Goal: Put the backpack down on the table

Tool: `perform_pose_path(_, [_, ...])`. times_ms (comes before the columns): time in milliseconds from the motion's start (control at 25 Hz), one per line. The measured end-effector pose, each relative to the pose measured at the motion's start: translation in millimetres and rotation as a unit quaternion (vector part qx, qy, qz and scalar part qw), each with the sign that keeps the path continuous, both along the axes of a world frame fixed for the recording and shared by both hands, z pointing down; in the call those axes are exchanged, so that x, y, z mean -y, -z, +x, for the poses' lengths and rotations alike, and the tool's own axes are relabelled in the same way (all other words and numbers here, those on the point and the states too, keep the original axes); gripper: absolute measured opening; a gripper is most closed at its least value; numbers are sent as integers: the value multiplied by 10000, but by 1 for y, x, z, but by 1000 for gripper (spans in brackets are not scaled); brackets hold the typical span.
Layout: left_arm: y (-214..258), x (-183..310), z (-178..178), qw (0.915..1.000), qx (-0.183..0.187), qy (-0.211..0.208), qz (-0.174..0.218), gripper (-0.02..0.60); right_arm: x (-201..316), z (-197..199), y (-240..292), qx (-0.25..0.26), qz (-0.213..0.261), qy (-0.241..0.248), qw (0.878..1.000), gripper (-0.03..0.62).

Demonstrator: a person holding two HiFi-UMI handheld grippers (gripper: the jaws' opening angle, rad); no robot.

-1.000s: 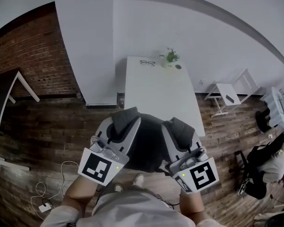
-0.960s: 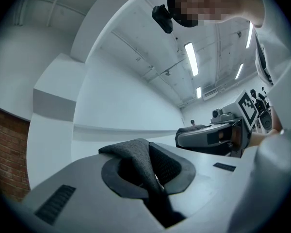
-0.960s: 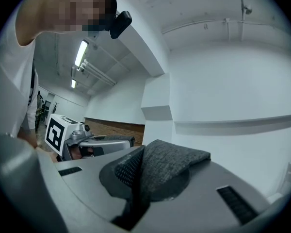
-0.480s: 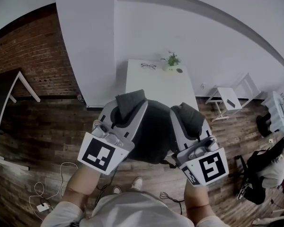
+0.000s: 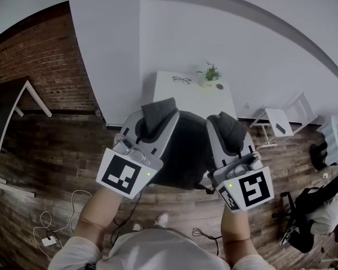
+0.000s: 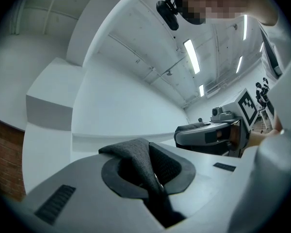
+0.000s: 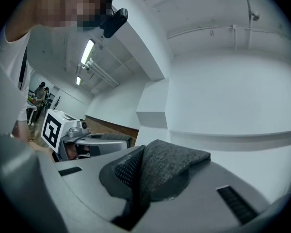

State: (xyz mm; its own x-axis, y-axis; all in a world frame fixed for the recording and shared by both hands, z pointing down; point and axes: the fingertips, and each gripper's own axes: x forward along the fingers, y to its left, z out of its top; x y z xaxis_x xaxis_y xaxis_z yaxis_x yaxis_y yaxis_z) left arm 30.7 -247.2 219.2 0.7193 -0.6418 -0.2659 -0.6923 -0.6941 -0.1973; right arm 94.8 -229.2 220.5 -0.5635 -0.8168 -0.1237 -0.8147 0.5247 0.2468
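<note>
A dark backpack [image 5: 187, 151] hangs in the air between my two grippers, in front of the near end of the white table [image 5: 198, 96]. My left gripper [image 5: 158, 112] is shut on a grey padded shoulder strap [image 6: 136, 159], which bulges out past the fingertips. My right gripper [image 5: 230, 127] is shut on the other padded strap [image 7: 169, 166] in the same way. In the left gripper view my left gripper [image 6: 148, 166] points at the white wall, with the right gripper off to its right. My right gripper [image 7: 148, 176] also faces the wall.
On the table's far end lie a pair of glasses [image 5: 182, 80], a small potted plant [image 5: 212, 72] and a dark round object [image 5: 219, 86]. A white stool [image 5: 279, 121] stands to the right, a seated person [image 5: 321, 204] further right. Cables [image 5: 50, 235] lie on the wooden floor at the left.
Both grippers have moved forward and up together with the backpack, toward the table. The backpack now covers the table's near end.
</note>
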Motion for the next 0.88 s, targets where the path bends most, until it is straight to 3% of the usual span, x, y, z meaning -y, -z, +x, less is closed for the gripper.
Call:
perform_pose_path(440, [-13, 74, 32, 9994, 161, 277, 164, 49, 80, 31, -12, -81, -11, 8, 10000, 45])
perform_pose_path(600, [-15, 95, 42, 9995, 257, 180, 98, 49, 104, 41, -14, -143, -41, 14, 9999, 45])
perform_pose_path(880, [-37, 149, 47, 9984, 428, 358, 2, 51, 150, 48, -31, -382, 0, -111, 9992, 46])
